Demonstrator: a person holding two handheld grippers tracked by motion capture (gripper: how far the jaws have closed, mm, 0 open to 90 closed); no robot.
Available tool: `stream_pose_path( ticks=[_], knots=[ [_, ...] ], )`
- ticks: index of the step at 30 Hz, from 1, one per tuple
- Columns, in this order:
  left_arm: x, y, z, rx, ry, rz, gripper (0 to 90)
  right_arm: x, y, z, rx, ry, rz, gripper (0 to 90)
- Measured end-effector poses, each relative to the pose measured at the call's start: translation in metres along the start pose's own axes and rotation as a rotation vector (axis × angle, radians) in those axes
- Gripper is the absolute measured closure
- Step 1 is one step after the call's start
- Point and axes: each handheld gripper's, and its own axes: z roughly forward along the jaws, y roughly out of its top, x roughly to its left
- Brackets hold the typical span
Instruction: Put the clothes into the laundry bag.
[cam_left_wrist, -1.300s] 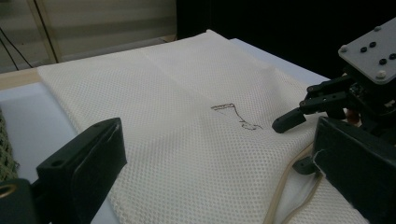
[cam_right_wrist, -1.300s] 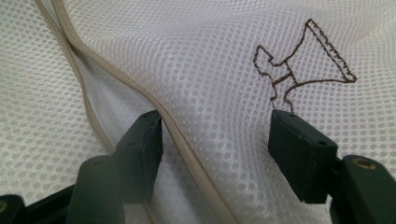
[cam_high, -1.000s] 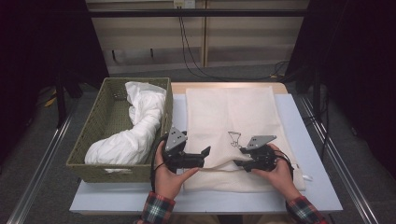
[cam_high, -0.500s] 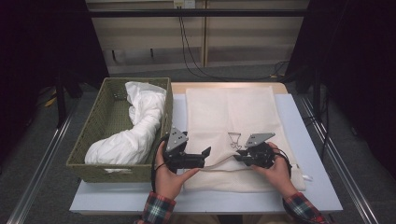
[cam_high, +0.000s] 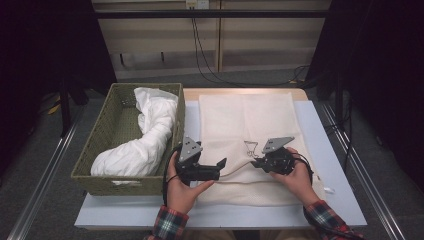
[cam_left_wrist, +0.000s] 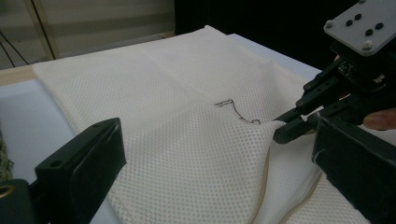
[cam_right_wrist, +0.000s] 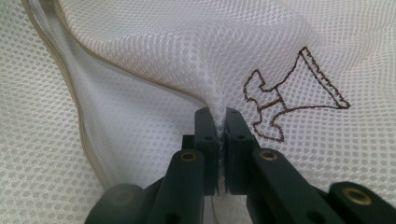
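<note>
A cream mesh bag (cam_high: 245, 120) lies flat on the table, with a brown stitched motif (cam_right_wrist: 289, 93) on its top layer. My right gripper (cam_right_wrist: 217, 114) is shut on a pinch of that top layer just beside the motif. Its jaws have just been closing with the mesh between them, and the fabric puckers up into them. In the left gripper view the right gripper (cam_left_wrist: 280, 133) holds the fold raised, and a zip edge (cam_left_wrist: 264, 177) gapes below it. My left gripper (cam_high: 222, 165) stands open at the bag's near left edge. The mesh bag (cam_left_wrist: 187, 93) runs between its wide jaws without pressure from the pads.
A woven green basket (cam_high: 107, 135) stands at the table's left and holds a bundled white cloth (cam_high: 145, 135). Bare table (cam_high: 330, 145) shows to the right of the bag, and a narrow strip runs along the front edge.
The right gripper's jaws have closed on the mesh beside the motif, and the fabric now puckers up there. The left gripper has stayed where it was.
</note>
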Motion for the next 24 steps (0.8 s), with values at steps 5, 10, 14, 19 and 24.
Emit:
stream_pose_path(
  ticks=[5, 10, 14, 19, 24],
  knots=[
    [0.000, 0.000, 0.000, -0.001, 0.002, -0.001, 2.5, -0.003, 0.006, -0.003, 0.000, -0.002, 0.013, 87.4],
    [0.001, 0.000, 0.000, 0.005, 0.005, 0.004, 2.5, -0.007, 0.011, -0.006, -0.005, 0.010, 0.021, 87.6],
    [0.001, 0.000, 0.000, 0.004, 0.005, 0.001, 2.5, -0.010, 0.017, -0.006, -0.004, 0.012, 0.009, 87.6],
    [0.001, 0.000, 0.000, 0.002, 0.003, 0.000, 2.5, -0.011, 0.026, -0.006, 0.020, -0.003, -0.014, 87.7],
    [0.001, 0.000, 0.000, -0.004, 0.001, -0.004, 2.5, -0.013, 0.034, -0.007, 0.016, -0.010, -0.034, 87.8]
  ],
)
